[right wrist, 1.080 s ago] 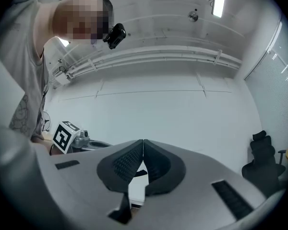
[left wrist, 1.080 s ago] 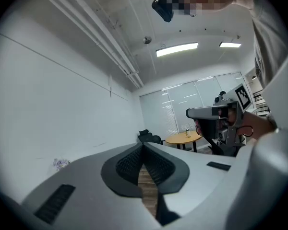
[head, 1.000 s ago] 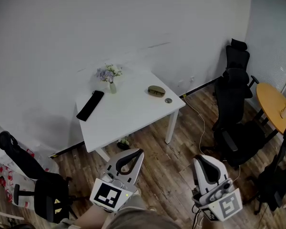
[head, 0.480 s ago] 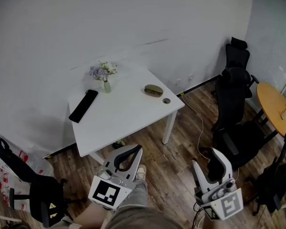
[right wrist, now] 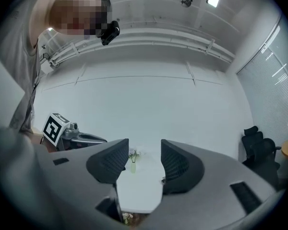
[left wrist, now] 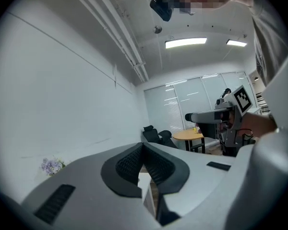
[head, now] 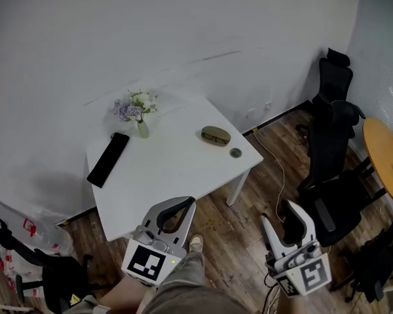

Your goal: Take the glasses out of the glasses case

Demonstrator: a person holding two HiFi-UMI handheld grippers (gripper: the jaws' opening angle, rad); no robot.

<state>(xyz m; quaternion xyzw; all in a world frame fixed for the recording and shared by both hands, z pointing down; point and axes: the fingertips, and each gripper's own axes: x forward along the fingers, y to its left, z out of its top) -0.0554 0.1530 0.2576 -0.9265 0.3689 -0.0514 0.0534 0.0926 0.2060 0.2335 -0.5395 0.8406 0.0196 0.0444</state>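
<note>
An olive oval glasses case (head: 215, 135) lies shut near the right side of the white table (head: 177, 175); no glasses show. Both grippers hang over the wooden floor in front of the table, well short of the case. My left gripper (head: 177, 207) is shut with its pads together and nothing in it; the left gripper view shows the same left gripper (left wrist: 143, 148). To its right, my right gripper (head: 285, 216) is open and empty. In the right gripper view the right gripper (right wrist: 144, 159) frames the table (right wrist: 139, 188) and the vase (right wrist: 133, 166).
On the table stand a small vase of flowers (head: 137, 112), a long black flat object (head: 108, 159) at the left and a small round thing (head: 235, 153) by the right edge. Black office chairs (head: 334, 142) and a round wooden table (head: 388, 156) stand at the right. A cable runs along the floor.
Both grippers and the camera have moved closer to the table, which now sits lower and nearer. The right gripper's jaws have gone from shut to open.
</note>
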